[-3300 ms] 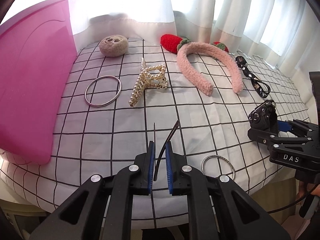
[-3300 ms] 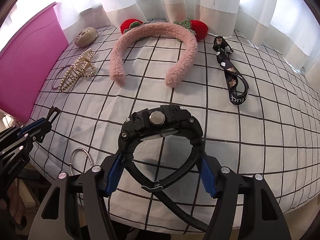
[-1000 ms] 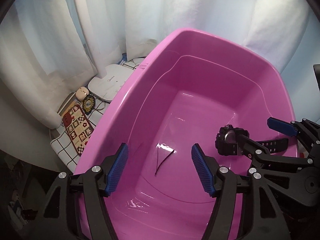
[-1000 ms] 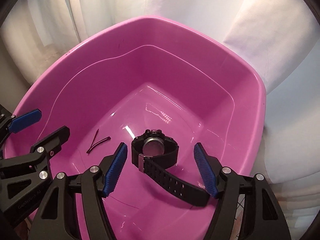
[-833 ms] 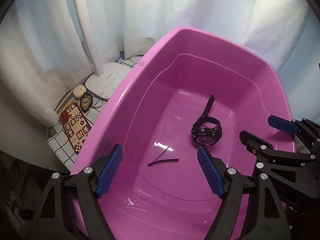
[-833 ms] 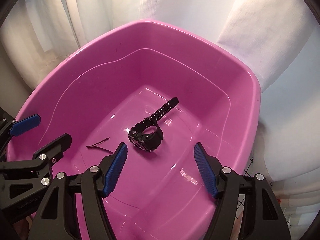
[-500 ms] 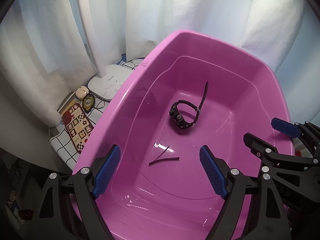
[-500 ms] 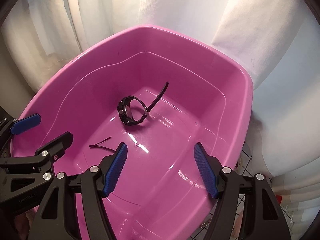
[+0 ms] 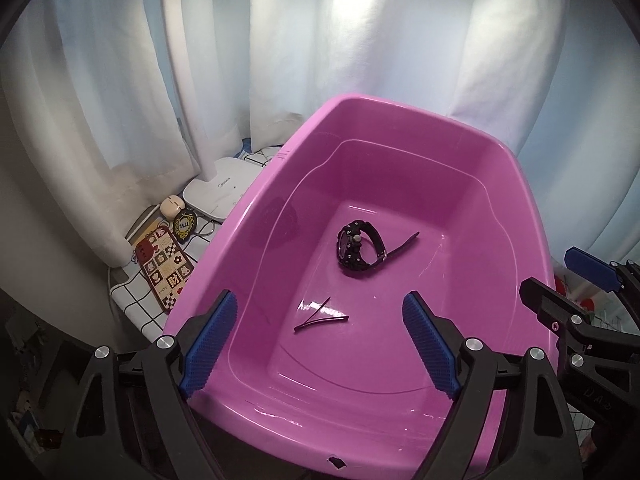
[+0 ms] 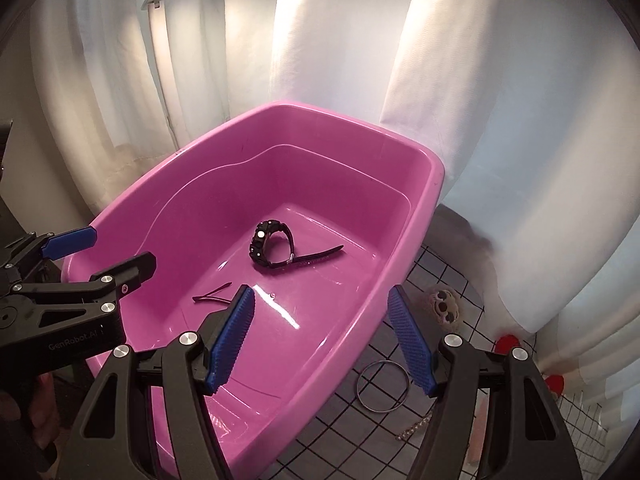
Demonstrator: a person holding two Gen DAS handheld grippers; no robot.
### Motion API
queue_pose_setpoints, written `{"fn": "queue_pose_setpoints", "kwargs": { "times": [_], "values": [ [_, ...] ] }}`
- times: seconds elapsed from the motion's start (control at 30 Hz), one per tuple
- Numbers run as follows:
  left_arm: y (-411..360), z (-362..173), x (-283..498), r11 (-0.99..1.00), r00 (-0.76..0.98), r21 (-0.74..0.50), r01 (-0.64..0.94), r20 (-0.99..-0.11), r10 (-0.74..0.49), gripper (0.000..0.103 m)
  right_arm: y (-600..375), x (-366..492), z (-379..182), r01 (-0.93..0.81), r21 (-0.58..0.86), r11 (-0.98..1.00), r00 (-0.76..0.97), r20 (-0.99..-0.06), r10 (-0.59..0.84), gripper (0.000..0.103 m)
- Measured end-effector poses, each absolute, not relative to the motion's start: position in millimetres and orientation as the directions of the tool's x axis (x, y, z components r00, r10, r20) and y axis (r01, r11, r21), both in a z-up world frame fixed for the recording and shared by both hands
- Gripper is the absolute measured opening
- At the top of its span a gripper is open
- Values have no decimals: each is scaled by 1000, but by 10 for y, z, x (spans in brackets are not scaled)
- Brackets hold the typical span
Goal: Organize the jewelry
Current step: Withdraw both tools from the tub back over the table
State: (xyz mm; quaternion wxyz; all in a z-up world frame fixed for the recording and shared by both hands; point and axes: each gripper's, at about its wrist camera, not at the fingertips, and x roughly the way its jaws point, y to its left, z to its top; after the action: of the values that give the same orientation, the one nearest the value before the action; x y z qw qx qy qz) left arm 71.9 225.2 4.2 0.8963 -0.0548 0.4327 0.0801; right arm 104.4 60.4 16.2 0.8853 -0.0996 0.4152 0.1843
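Both grippers hover over the pink tub (image 9: 256,216), empty. Left gripper (image 9: 318,344) has its jaws spread wide, blue pads (image 9: 208,344) well apart, nothing between them; right gripper (image 10: 320,338) likewise wide open and holding nothing, one pad over the tub, the other past its rim. Black watch (image 9: 360,250) lies on the tub floor toward the far end, standing on its side, with one strap trailing out flat to the right. Black hairpin (image 9: 320,316) lies flat on the floor nearer the grippers, apart from the watch, its legs splayed in a narrow V. In the right wrist view the watch (image 10: 274,250) and hairpin (image 10: 212,296) sit the same way, and the left gripper shows at the left edge over the tub rim. Beside the tub on the checked cloth (image 10: 340,432): a metal bangle (image 10: 382,386) near the tub wall, a grey plush clip (image 10: 444,304) further back, part of a pearl piece (image 10: 414,428) just below the bangle, red bits at the right edge too blurred to identify. Left wrist view shows a white lamp base (image 9: 220,192), a patterned phone case (image 9: 166,270) and a small badge (image 9: 185,224) left of the tub. White curtains (image 9: 360,40) behind.
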Motion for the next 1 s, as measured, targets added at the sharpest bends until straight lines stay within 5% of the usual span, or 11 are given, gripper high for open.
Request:
{"fn": "queue_pose_setpoints", "kwargs": {
  "times": [0.23, 0.57, 1.0],
  "values": [
    [1718, 272, 475, 995, 698, -17, -103, -713, 60, 90, -293, 562, 241, -286, 13, 958, 638, -743, 201, 66],
    [678, 300, 52, 986, 746, -91, 141, -645, -166, 97, -1915, -130, 41, 58, 20, 998, 623, -782, -20, 66],
    [-94, -293, -107, 974, 606, -117, 195, -766, -213, 97, -2902, -572, -610, 225, 88, 970, 535, -844, -47, 66]
  ]
}}
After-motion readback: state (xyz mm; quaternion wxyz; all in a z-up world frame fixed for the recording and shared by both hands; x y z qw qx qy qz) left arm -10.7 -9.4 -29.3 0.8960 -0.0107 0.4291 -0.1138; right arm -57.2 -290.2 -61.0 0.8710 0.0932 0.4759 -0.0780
